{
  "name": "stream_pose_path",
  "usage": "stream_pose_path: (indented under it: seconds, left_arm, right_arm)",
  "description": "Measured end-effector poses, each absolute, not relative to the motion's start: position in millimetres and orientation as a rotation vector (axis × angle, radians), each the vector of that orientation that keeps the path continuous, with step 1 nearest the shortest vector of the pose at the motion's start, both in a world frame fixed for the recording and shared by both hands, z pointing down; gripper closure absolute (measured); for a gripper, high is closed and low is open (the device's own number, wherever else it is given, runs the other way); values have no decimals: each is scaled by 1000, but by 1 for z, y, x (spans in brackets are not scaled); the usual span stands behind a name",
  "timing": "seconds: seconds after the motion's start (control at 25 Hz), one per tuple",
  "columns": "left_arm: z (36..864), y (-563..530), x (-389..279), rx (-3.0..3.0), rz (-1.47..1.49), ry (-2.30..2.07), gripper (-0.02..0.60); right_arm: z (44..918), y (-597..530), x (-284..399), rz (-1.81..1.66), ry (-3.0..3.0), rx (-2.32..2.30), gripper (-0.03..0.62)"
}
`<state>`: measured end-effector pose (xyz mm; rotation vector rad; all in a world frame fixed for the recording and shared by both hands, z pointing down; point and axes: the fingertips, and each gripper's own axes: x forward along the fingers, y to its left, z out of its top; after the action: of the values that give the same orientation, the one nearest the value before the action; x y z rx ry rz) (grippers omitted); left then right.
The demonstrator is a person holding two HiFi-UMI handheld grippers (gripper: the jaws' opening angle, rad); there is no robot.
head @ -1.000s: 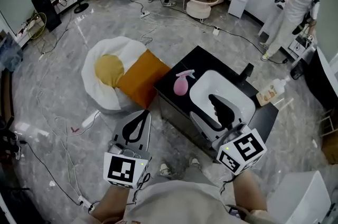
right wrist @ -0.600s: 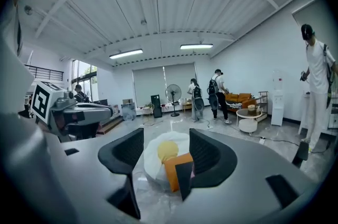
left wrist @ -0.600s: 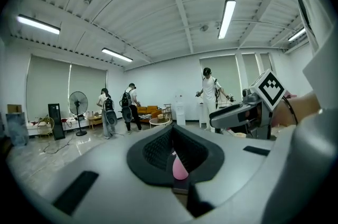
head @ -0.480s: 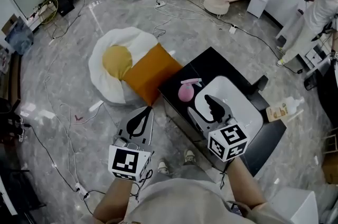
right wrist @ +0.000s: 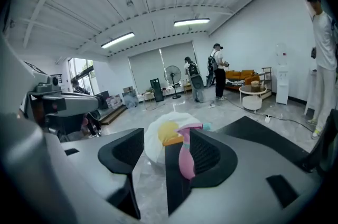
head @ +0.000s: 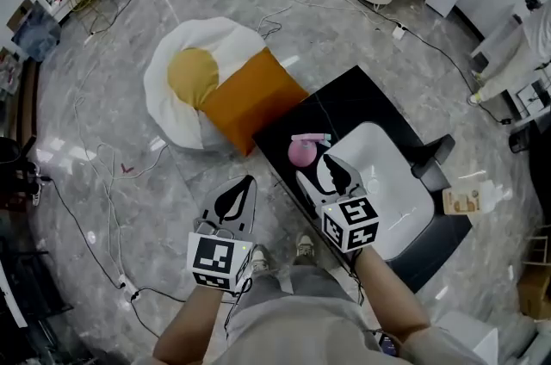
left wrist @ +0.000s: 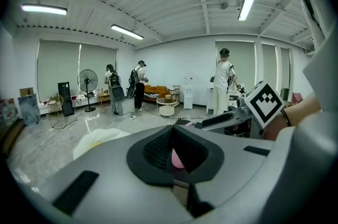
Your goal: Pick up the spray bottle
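A pink spray bottle (head: 301, 151) with a pink trigger head stands upright on the near left corner of a black table (head: 349, 101). In the right gripper view the spray bottle (right wrist: 186, 158) shows just ahead, close to the right-hand finger (right wrist: 211, 157). My right gripper (head: 324, 174) hovers over the table's edge right behind the bottle, open, with nothing in it (right wrist: 166, 157). My left gripper (head: 234, 198) hangs over the floor left of the table, with its jaws shut together (left wrist: 172, 150); a sliver of the pink bottle (left wrist: 178, 158) peeks past them.
A white basin (head: 392, 182) fills the table's right part, with a black faucet (head: 433, 152) and a labelled bottle (head: 467, 201) beyond it. An egg-shaped beanbag (head: 191, 83) and an orange cushion (head: 251, 101) lie on the floor left of the table. Cables (head: 86, 157) cross the floor.
My right gripper has moved left from over the basin to just behind the spray bottle. The left gripper has stayed low over the floor.
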<state>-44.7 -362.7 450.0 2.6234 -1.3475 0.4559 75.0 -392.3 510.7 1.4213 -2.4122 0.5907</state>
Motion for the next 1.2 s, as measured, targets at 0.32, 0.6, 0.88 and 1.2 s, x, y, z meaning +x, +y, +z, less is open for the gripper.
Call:
stream_pose_path:
  seconds: [0.32,0.6,0.88,1.2]
  left_arm:
    - [496,-378,-42,2507,526,-1367,561]
    - [531,-387,-48,2438,521,-1369,561]
    - [542,-392,-49,2448,548,-1356,561]
    - [541,-391,-54,2456,566,-1355,561]
  right_arm:
    - [575,-426,83,592,-2291,1504,306]
    - [616,-449,78,495,-2225,1509,304]
    - [609,-476,75,426,-2254,1629,304]
    - [595,-488,72,323,-2276,1622,431]
